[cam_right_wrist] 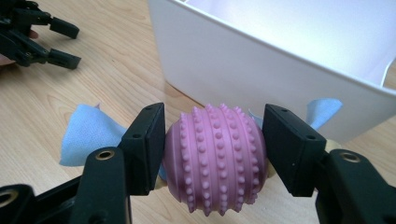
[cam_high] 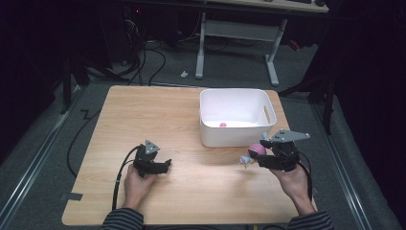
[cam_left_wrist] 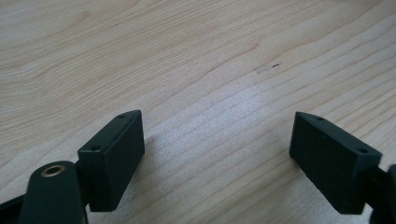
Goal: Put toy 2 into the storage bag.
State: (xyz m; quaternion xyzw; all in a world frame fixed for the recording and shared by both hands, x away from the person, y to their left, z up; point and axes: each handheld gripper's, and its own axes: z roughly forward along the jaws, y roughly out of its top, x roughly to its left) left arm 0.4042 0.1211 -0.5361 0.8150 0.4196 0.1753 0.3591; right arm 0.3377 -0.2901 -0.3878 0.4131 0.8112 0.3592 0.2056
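A pink studded ball [cam_right_wrist: 215, 158] with light blue cloth flaps [cam_right_wrist: 86, 133] sits clamped between the jaws of my right gripper [cam_right_wrist: 214, 151]. From above, the same ball [cam_high: 257, 150] and right gripper [cam_high: 261, 154] hang just in front of the white bin [cam_high: 210, 136]. A small pink object [cam_high: 222, 124] lies inside the bin. My left gripper [cam_high: 165, 165] rests low over the wooden table [cam_high: 143, 115] at the front left, open, with bare wood between its fingers [cam_left_wrist: 114, 156]. The right gripper view shows the left gripper [cam_right_wrist: 63, 44] far off at the upper left.
The white bin's near wall [cam_right_wrist: 261, 70] rises right behind the held ball. Cables and a desk frame [cam_high: 237, 43] stand on the floor beyond the table. A black cable [cam_high: 119, 177] trails from the left gripper toward the table's front edge.
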